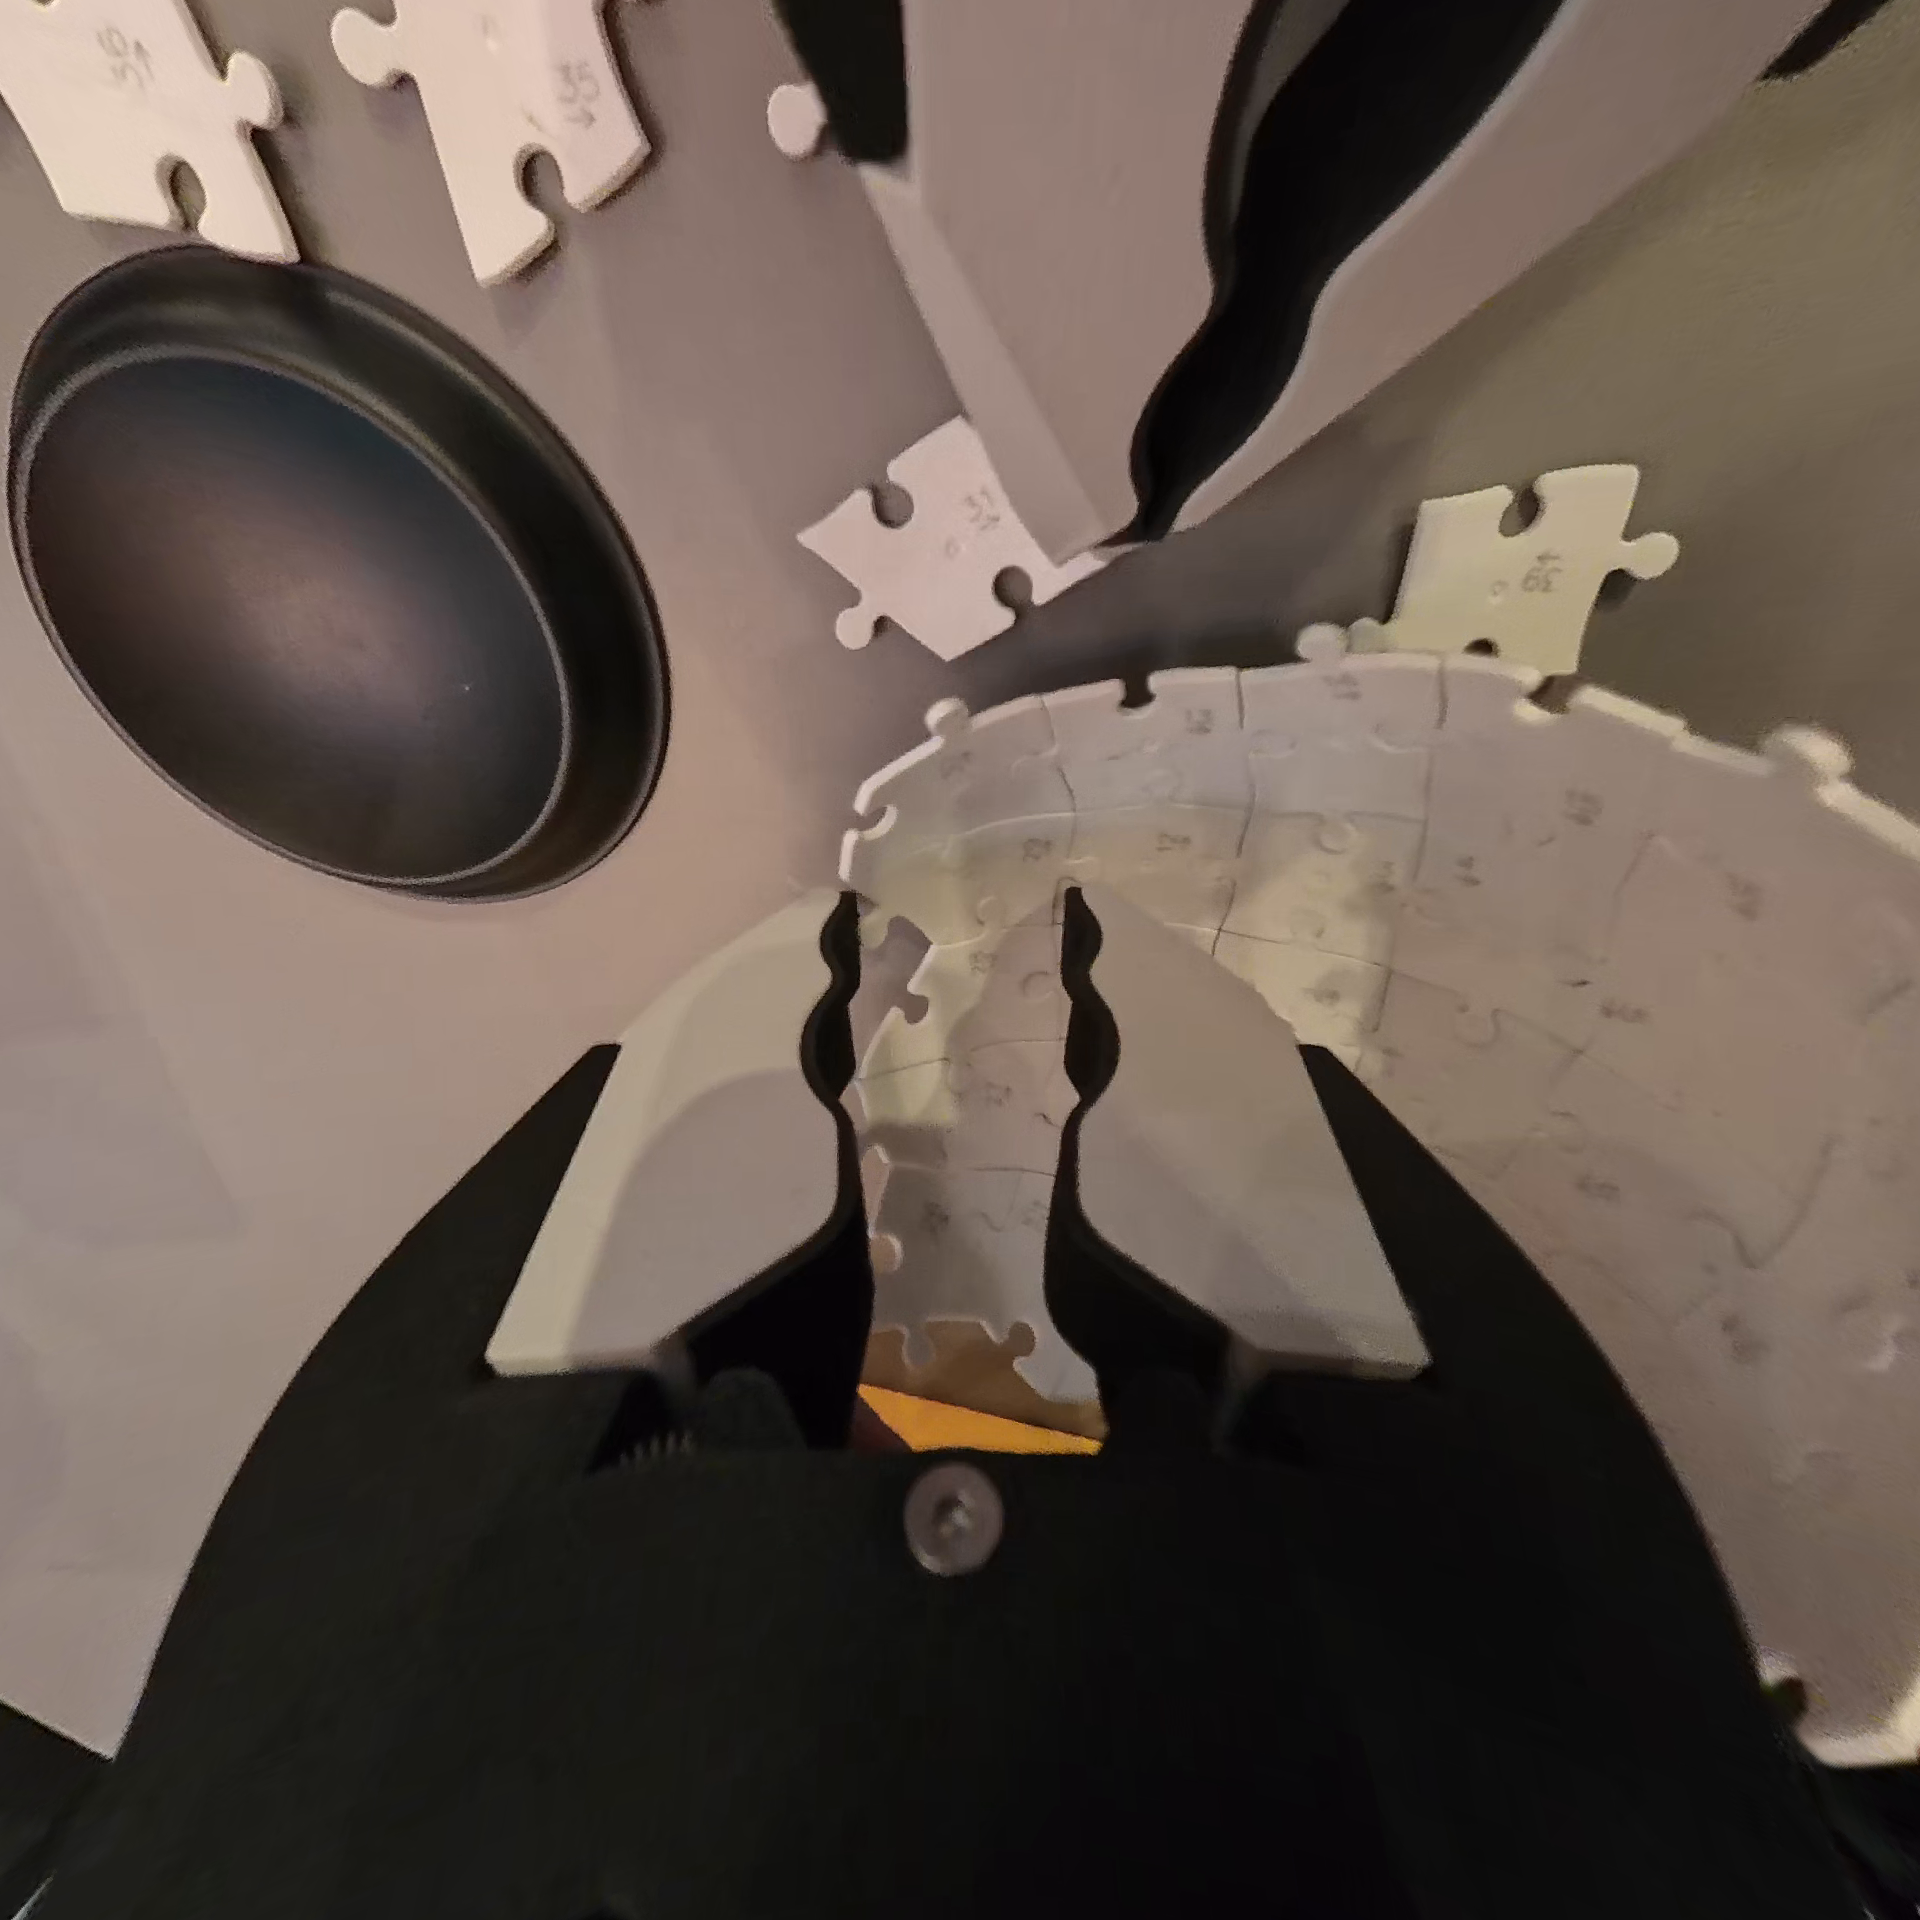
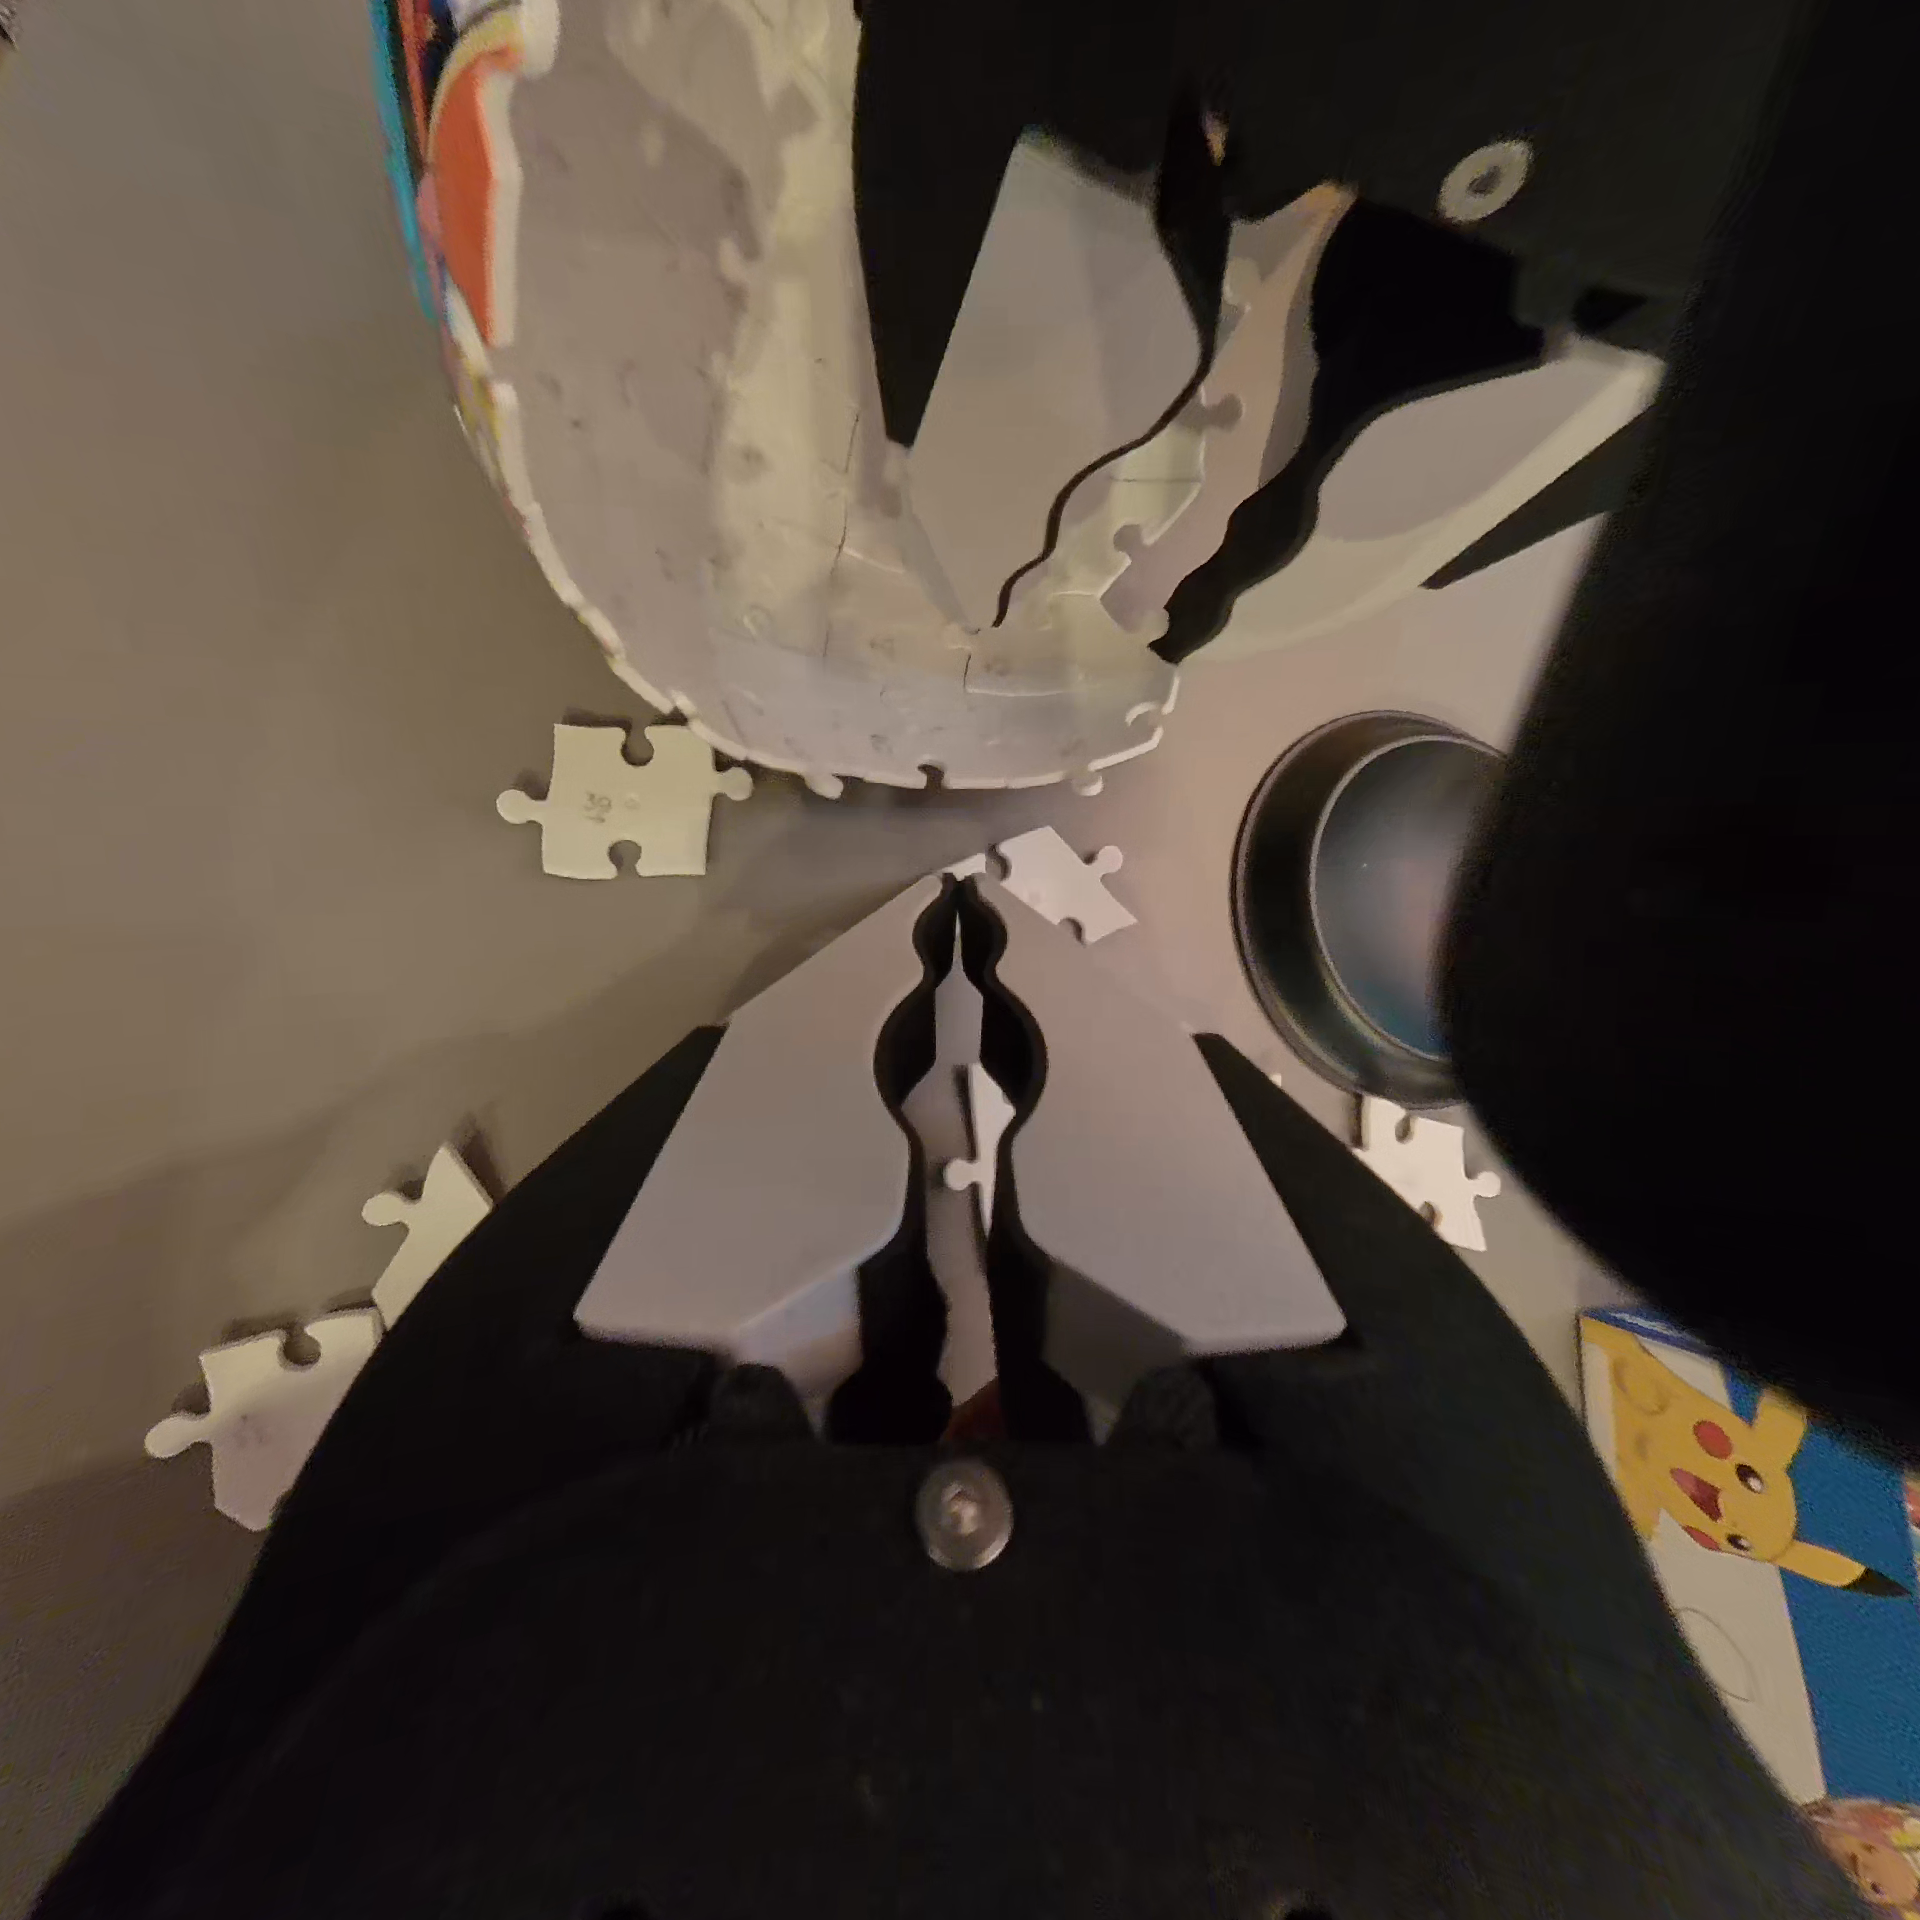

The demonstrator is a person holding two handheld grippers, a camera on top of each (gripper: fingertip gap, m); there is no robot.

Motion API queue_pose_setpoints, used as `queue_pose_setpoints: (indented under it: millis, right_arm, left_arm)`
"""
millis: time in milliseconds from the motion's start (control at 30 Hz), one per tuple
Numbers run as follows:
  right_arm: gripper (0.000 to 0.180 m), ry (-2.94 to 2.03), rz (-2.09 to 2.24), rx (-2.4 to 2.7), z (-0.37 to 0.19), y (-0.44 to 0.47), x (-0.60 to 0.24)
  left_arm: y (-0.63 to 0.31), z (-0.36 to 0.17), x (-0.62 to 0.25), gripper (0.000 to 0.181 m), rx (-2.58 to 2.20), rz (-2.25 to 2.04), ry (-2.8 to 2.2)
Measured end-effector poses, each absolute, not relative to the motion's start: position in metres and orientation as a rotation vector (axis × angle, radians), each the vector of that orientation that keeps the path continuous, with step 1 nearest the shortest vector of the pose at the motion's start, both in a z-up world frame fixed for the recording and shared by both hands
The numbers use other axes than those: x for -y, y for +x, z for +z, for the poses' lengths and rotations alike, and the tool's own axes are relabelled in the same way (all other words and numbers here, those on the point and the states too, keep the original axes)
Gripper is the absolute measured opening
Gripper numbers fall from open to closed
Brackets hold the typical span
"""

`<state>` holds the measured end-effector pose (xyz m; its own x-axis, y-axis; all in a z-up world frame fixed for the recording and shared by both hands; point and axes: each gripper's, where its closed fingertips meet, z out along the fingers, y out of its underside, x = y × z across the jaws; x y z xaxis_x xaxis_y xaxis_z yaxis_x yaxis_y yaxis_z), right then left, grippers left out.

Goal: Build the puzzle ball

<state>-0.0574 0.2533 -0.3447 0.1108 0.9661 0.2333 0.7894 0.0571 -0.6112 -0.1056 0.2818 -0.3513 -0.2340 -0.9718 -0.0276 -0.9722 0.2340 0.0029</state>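
The partly built puzzle ball (image 1: 1455, 935) is a curved white shell of joined pieces, held tilted over the grey table; its coloured outside shows in the right wrist view (image 2: 675, 468). My left gripper (image 1: 961, 902) is shut on the shell's wall near its edge, one finger inside and one outside; it also shows in the right wrist view (image 2: 1081, 634). My right gripper (image 2: 953, 883) is shut at the tips on the corner of a loose white puzzle piece (image 2: 1060, 883) that lies just below the shell's rim; this piece also shows in the left wrist view (image 1: 935, 551).
A black round dish (image 1: 312, 582) sits on the table (image 1: 208, 1091). Loose white pieces lie around: two far off (image 1: 135, 114) (image 1: 520, 125), one by the shell's rim (image 2: 623, 800), others near my right gripper (image 2: 270, 1392) (image 2: 1423, 1164). A cartoon-printed box (image 2: 1745, 1507) is at the right. A black sleeve (image 2: 1714, 831) covers the right. My right fingertips sit around 6 centimeters from my left ones. My right gripper's tips are some 6 centimeters from the shell's rim (image 2: 623, 800). It turns up in the left wrist view (image 1: 1510, 585) as well.
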Motion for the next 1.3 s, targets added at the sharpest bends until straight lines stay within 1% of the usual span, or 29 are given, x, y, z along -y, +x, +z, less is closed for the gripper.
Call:
queue_pose_setpoints:
  millis: [433, 700, 900, 1100, 1300]
  right_arm:
    - [0.0, -1.703, 0.352, 1.652, -0.327, -0.066, -0.265]
    - [0.0, -1.69, 0.315, 1.642, -0.332, -0.067, -0.275]
    - [0.0, -1.688, 0.293, 1.664, -0.335, -0.069, -0.276]
    - [0.0, -1.656, 0.389, 1.623, -0.315, -0.071, -0.272]
    - [0.0, -1.707, 0.351, 1.667, -0.336, -0.072, -0.273]
  left_arm:
    - [-0.106, -0.353, -0.279, 0.037, -2.486, 0.022, -1.997]
    - [-0.107, -0.353, -0.276, 0.037, -2.494, 0.005, -2.036]
    - [-0.106, -0.353, -0.278, 0.041, -2.454, -0.031, -2.077]
    - [-0.105, -0.353, -0.278, 0.039, -2.441, -0.051, -2.092]
    - [-0.105, -0.353, -0.279, 0.038, -2.449, -0.034, -2.099]
